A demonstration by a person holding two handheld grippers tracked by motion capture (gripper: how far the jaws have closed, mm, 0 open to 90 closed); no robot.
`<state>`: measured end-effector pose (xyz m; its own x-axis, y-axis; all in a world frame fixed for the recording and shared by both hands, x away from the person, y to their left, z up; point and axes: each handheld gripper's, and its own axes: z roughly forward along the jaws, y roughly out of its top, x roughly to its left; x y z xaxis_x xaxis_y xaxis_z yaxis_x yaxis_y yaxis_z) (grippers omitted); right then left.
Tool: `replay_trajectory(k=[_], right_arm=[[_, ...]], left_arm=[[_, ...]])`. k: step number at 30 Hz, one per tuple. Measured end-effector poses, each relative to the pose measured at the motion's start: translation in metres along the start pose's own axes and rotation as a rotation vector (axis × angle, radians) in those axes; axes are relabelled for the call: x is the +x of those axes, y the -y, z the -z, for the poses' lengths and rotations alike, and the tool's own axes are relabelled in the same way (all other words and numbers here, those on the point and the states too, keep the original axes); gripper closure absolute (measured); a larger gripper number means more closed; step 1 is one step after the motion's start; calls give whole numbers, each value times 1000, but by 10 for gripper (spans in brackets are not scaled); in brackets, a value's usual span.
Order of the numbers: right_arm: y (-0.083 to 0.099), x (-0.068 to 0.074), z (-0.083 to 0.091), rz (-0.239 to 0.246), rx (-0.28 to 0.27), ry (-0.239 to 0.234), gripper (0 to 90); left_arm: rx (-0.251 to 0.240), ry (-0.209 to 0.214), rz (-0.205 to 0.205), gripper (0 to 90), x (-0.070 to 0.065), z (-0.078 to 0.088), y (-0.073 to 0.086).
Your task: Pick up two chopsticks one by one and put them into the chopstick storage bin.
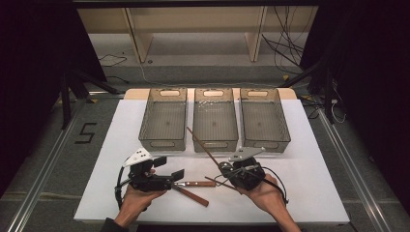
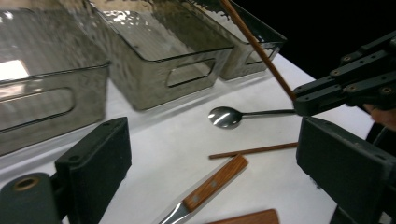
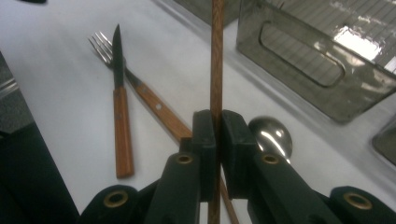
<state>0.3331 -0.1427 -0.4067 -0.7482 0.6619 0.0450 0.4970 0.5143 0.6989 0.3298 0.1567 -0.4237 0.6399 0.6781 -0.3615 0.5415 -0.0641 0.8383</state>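
From above I see my right hand-held gripper [image 1: 223, 169] clenched on a chopstick [image 1: 203, 145] angled toward the middle bin [image 1: 215, 144], so I'd keep the squeeze firm; my left hand-held gripper [image 2: 210, 163] stands released over the desk [image 2: 187, 140]; the right gripper view confirms the chopstick [image 3: 216, 56] pinched upright between the jaws.

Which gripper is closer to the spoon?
The right gripper. It hangs just above the spoon, clamping a chopstick. The left gripper sits farther off, open, over the knife and fork.
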Motion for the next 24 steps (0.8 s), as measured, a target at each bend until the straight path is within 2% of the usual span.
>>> replay_trajectory(k=[2,6,7,8,10,11,12,13,15,16,18,20,22,24], right_arm=[[-3,2,-3,-10,-34,-5,851],[-3,3,-6,-13,-45,-5,851],[-4,6,-9,-13,-53,-8,851],[-4,6,-10,-10,-53,-9,851],[-5,8,-12,-13,-61,-10,851],[-5,9,-13,-9,-65,-12,851],[-5,10,-13,-7,-66,-13,851],[-5,11,-14,-5,-74,-13,851],[-6,12,-14,-6,-76,-17,850],[-6,14,-16,0,-82,-18,850],[-6,16,-17,4,-85,-26,850],[-6,17,-18,5,-85,-28,850],[-6,18,-20,5,-87,-29,850],[-7,20,-21,8,-90,-32,850]], left_arm=[[9,12,22,112,-3,-6,-4],[11,44,51,136,-7,-17,-9],[18,59,72,152,-7,-22,-12],[18,59,72,156,-7,-22,-12],[22,71,109,169,-7,-27,-15],[22,71,109,179,-7,-27,-15],[24,86,144,191,-8,-30,-16],[24,86,144,206,-8,-30,-16],[27,108,173,218,-7,-33,-18],[22,126,197,238,-6,-35,-19],[25,126,198,279,-6,-37,-19],[32,138,222,323,-4,-41,-19],[35,144,229,371,-4,-42,-19],[23,160,248,422,-3,-44,-18]])
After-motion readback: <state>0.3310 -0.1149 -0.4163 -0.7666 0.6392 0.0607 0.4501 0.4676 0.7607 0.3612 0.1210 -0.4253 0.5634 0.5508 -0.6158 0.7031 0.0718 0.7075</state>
